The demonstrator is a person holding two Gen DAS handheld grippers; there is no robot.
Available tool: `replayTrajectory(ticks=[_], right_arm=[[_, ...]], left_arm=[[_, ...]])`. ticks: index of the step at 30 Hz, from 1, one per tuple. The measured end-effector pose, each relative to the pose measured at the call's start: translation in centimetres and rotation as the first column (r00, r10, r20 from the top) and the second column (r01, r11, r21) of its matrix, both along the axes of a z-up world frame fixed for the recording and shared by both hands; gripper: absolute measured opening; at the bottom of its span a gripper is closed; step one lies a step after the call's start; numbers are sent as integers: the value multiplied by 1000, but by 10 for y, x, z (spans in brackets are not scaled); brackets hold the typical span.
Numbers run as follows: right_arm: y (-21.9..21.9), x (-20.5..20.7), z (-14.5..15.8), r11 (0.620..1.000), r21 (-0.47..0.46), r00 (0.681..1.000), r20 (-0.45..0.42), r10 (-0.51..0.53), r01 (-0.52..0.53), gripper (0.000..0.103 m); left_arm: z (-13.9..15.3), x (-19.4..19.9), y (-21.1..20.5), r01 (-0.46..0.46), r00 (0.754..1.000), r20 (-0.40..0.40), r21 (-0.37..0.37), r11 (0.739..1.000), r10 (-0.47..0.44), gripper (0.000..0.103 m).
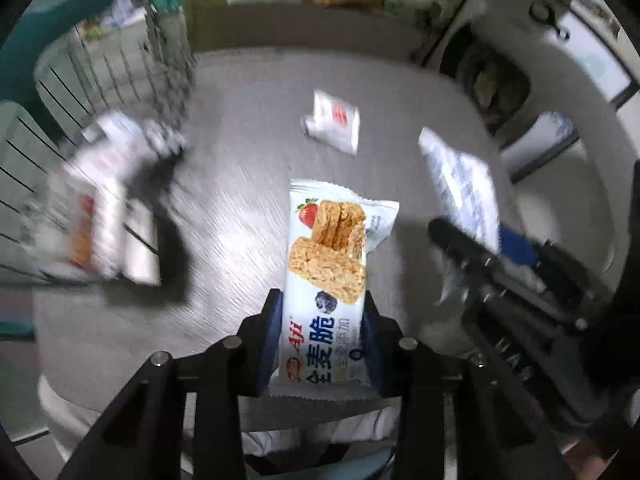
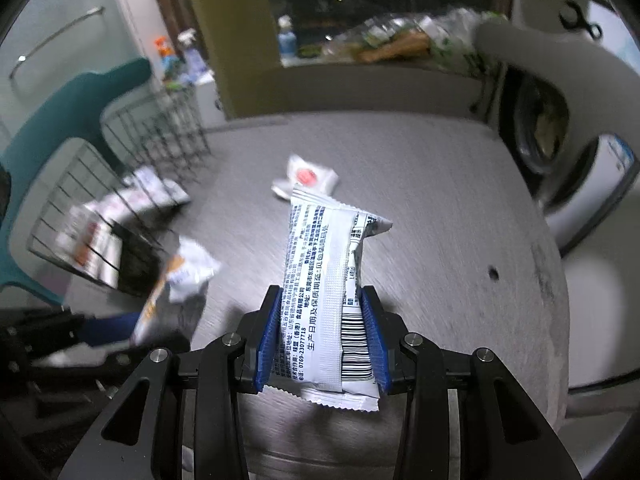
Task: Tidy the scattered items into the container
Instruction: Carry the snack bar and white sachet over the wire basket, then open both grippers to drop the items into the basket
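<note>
A snack bar [image 1: 326, 276] is held tight by the left gripper [image 1: 324, 344] above the grey table [image 1: 248, 128].

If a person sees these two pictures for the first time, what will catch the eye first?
Each gripper holds a snack bar packet: the left gripper grips an oat bar packet front side up, and the right gripper grips a second packet showing its barcode side. Beyond them, a small white sachet lies alone on the grey table, with a wire basket at the left.
</note>
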State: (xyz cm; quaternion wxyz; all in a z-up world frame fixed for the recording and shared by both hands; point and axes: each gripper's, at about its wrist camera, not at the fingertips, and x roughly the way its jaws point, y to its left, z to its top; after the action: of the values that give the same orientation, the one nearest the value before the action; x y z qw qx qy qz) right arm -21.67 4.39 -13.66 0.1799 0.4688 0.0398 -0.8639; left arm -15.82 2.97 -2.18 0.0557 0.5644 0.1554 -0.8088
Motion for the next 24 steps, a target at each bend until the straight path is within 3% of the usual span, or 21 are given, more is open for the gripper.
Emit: replayTrajectory(ticks=[3, 8, 15, 24], right_arm=[[-27, -2, 28, 999, -30, 998, -43, 43, -44, 39], [-108, -5, 64, 978, -96, 981, -81, 178, -186, 39], [-200, -7, 55, 955, -104, 960, -47, 275, -279, 39], [-223, -16, 29, 955, -93, 959, 14, 284, -282, 39]], left_arm=[[35, 3, -35, -52, 997, -55, -22, 998, 50, 40], [67, 17, -110, -176, 981, -97, -74, 982, 168, 40], [45, 25, -178, -285, 958, -50, -93, 954, 281, 40], [19, 36, -200, -298, 955, -11, -63, 952, 298, 40]])
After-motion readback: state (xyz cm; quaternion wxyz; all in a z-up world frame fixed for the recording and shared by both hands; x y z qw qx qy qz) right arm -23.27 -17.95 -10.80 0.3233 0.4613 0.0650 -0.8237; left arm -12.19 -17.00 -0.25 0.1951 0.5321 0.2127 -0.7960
